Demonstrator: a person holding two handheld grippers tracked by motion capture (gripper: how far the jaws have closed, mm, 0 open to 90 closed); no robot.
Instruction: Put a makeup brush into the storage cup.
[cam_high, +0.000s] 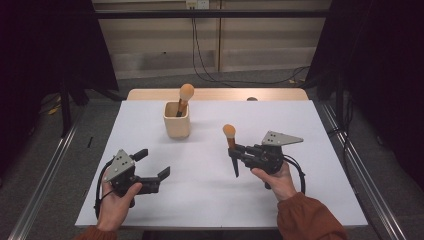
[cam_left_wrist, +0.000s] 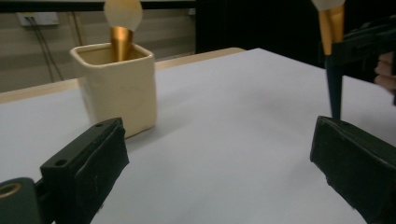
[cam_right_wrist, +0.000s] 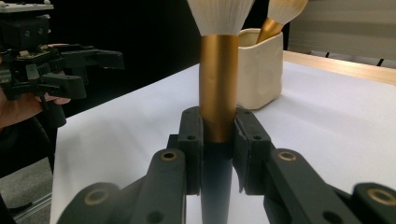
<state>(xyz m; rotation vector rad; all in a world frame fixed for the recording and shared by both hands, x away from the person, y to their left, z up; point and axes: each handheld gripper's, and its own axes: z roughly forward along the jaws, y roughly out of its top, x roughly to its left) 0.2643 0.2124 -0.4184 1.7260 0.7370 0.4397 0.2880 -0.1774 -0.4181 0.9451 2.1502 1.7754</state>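
A cream square cup (cam_high: 177, 120) stands at the back middle of the white table (cam_high: 300, 125), with a makeup brush (cam_high: 184, 97) standing in it, head up. My right gripper (cam_high: 238, 150) is shut on a second makeup brush (cam_high: 231, 147), held upright with its orange head on top and its dark handle tip pointing down at the table. In the right gripper view the pads (cam_right_wrist: 194, 149) clamp the gold ferrule of this brush (cam_right_wrist: 218, 93), with the cup (cam_right_wrist: 259, 70) behind. My left gripper (cam_high: 152, 165) is open and holds nothing, to the left of the cup (cam_left_wrist: 116, 88).
The table's wooden back edge (cam_high: 215, 94) shows behind the white top. Metal rails (cam_high: 45, 170) run along both sides of the table. Cables (cam_high: 240, 80) lie on the floor behind, and dark curtains hang at both sides.
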